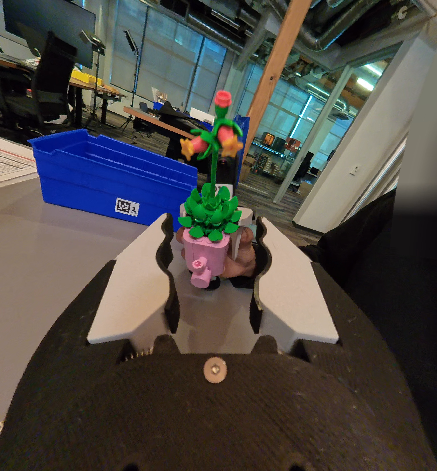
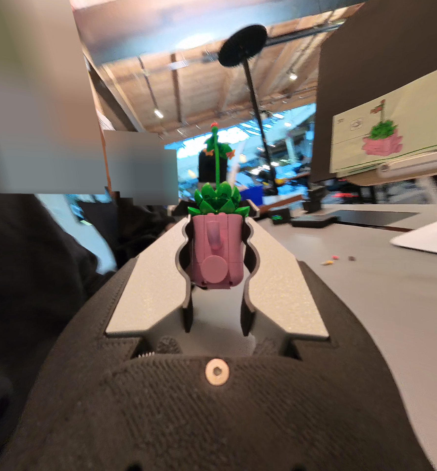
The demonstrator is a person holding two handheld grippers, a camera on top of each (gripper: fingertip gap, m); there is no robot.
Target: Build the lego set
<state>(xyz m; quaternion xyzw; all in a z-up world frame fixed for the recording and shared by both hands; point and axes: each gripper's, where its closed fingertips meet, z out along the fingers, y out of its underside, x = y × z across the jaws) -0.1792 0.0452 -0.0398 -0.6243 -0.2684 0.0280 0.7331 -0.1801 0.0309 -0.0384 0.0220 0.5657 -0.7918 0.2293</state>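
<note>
**Potted flower model held aloft by its pink pot**

The lego flower model (image 2: 216, 244) sits between the fingers of the right gripper (image 2: 216, 251), whose jaws pinch the flat sides of the pink pot (image 1: 205, 251) and carry it clear of the grey table (image 1: 46, 267). From the pot rises a rosette of green leaves (image 1: 209, 214), then a thin green stem (image 1: 213, 168) ending in pink and orange blooms (image 1: 212, 142) with a pink bud on top.

It looks light, and the blocky pot is stiff enough to bear a firm pinch; smooth plastic may slip if the grip loosens. The stem is long and slender, so it would likely bend or pop off under side load, and the clipped-on leaves seem easy to knock loose. The pot walls are the sound place to hold; the stem and blooms are best left untouched.

The left gripper (image 1: 213, 246) faces the model from the other side, its jaws spread and holding nothing, with the pot's small pink knob (image 1: 199, 272) pointing toward it. Whether its fingertips touch the pot is hard to tell from this angle.

Behind stands a blue bin (image 1: 105, 173). In the blurred right wrist view, a few loose small pieces (image 2: 336, 260) lie on the table, and an instruction page (image 2: 391, 137) showing the plant stands beyond
</note>
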